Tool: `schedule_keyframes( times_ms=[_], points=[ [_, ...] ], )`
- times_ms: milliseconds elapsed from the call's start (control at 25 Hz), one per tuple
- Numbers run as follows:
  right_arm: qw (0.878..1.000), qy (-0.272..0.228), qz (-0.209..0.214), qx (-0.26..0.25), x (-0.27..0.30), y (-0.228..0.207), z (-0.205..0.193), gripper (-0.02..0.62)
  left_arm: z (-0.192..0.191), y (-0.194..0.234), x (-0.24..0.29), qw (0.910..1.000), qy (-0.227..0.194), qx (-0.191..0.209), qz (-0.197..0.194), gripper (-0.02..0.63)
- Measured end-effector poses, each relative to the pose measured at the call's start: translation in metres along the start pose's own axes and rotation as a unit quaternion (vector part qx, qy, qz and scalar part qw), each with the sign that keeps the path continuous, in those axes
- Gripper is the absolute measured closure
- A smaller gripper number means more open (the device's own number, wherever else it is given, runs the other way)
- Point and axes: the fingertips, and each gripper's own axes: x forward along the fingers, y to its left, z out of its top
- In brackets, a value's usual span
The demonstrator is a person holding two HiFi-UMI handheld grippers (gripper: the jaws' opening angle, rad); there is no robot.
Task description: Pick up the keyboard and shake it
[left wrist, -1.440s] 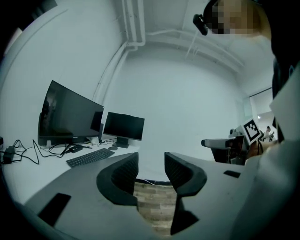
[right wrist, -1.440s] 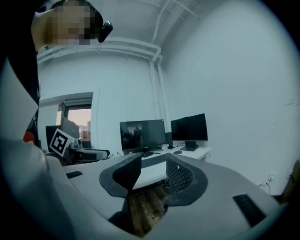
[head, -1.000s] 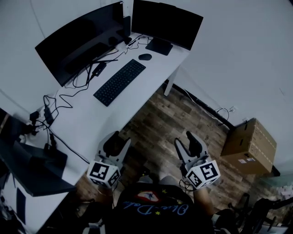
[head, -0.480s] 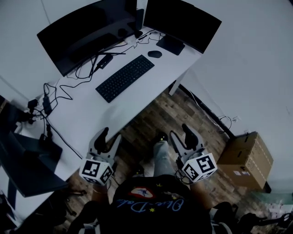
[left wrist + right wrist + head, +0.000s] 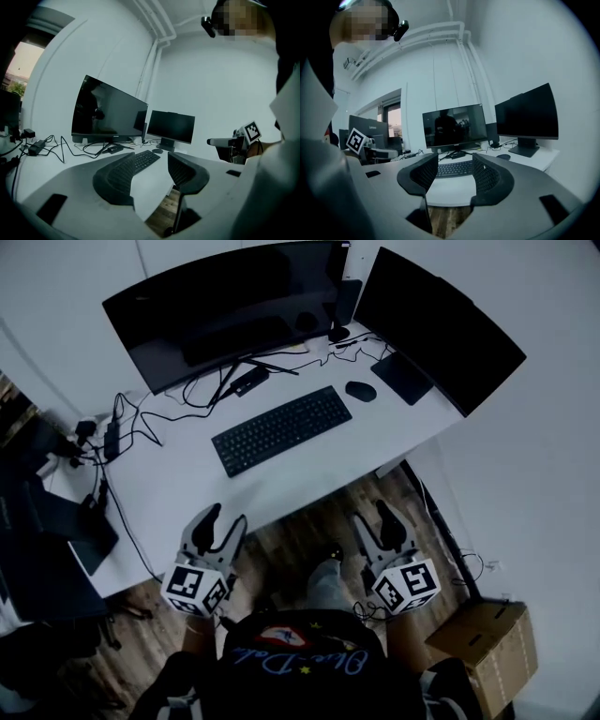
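White desk (image 5: 187, 486): keyboard (image 5: 281, 430) lying flat; cardboard box (image 5: 483, 652) closed.

My left claw (image 5: 151, 164) hides part of the keyboard (image 5: 145, 158) — the cardboard box (image 5: 483, 657) runs off the picture's bottom edge.

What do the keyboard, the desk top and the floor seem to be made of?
Keyboard: probably plastic, matte black; no glare on it.
Desk top: smooth white surface, likely laminate; its core cannot be told.
Floor: wood or wood-look planks, brown, with grain and seams showing.
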Motion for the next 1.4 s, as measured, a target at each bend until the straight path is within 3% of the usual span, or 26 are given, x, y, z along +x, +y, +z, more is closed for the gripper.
schedule_keyframes(
  times_ms=[440,800,1040,1400],
  points=[
    [0.996,0.014,0.084,0.019,0.056,-0.103,0.027,0.399,0.011,-0.016,0.079,0.9944,0.004,-0.039,0.099,0.410],
    [0.989,0.040,0.143,0.027,0.098,-0.142,0.028,0.396,0.007,-0.003,0.099,0.9825,0.007,-0.062,0.175,0.410],
    [0.985,0.065,0.156,0.025,0.130,-0.153,0.019,0.394,-0.010,0.035,0.105,0.9738,0.017,-0.099,0.204,0.410],
    [0.985,0.079,0.154,0.010,0.189,-0.164,0.035,0.394,-0.037,0.126,0.126,0.9545,0.033,-0.160,0.250,0.408]
  ],
)
